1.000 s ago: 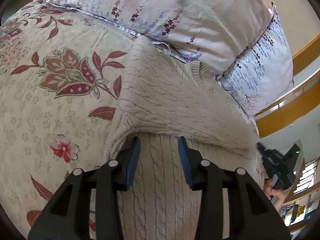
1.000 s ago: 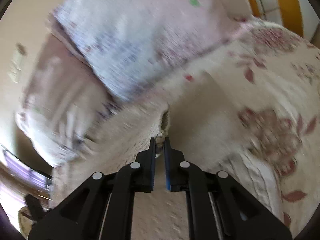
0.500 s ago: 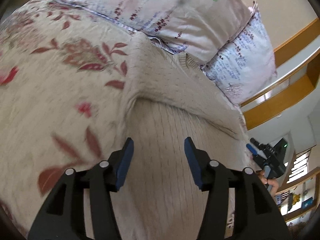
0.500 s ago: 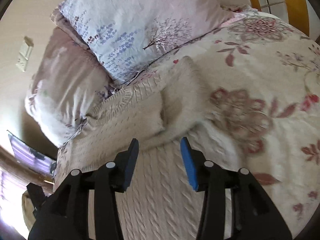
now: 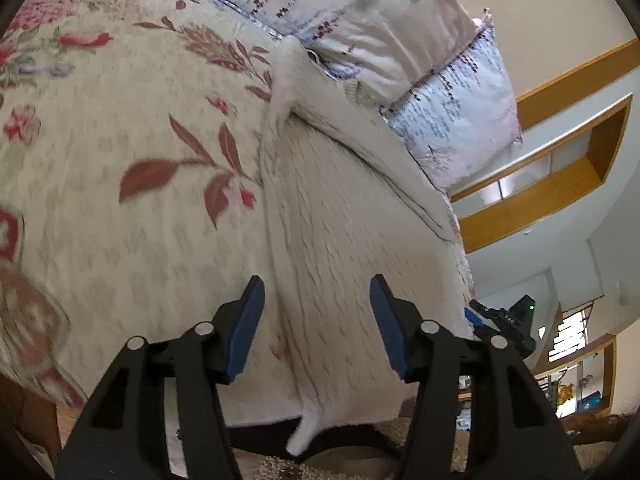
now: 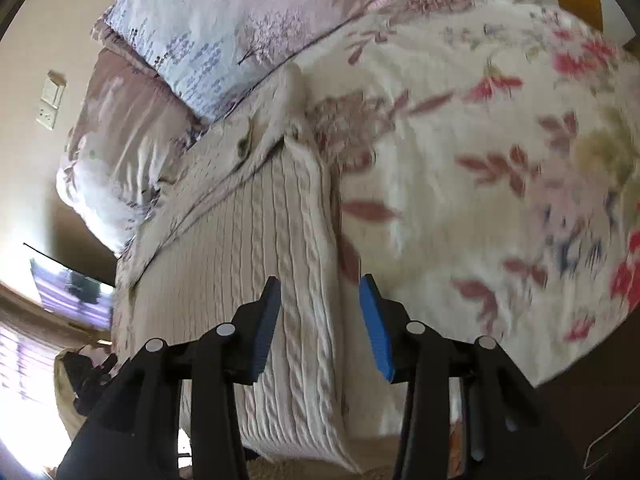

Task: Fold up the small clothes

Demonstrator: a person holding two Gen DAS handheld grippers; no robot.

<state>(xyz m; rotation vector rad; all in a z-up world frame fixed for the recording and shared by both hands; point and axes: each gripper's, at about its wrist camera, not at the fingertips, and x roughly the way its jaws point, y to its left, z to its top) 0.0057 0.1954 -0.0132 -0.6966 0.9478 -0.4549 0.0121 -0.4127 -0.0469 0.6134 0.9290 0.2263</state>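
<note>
- Left wrist view: the left gripper hangs over the near end of the cream cable-knit sweater, its blue pads spread wide with nothing between them; one pad sits over the sweater's left edge, the other over its body.
- The sweater lies lengthwise on the floral bedspread, its far end touching the pillows, with both sleeves folded across the top. Its near hem droops over the bed's edge.
- Beyond the sweater's right side, the other gripper shows low beside the bed.
- Against the frame a second ago, the left pads stand wider apart and farther back from the sleeve fold, which then lay right at the fingertips.
- Right wrist view: the right gripper points along the sweater toward the pillows, held open and empty above the sweater's right edge, where knit meets bedspread.
- A second ago these pads were nearly closed on a bit of knit at the sleeve; now they are parted and drawn back toward the hem.
</note>
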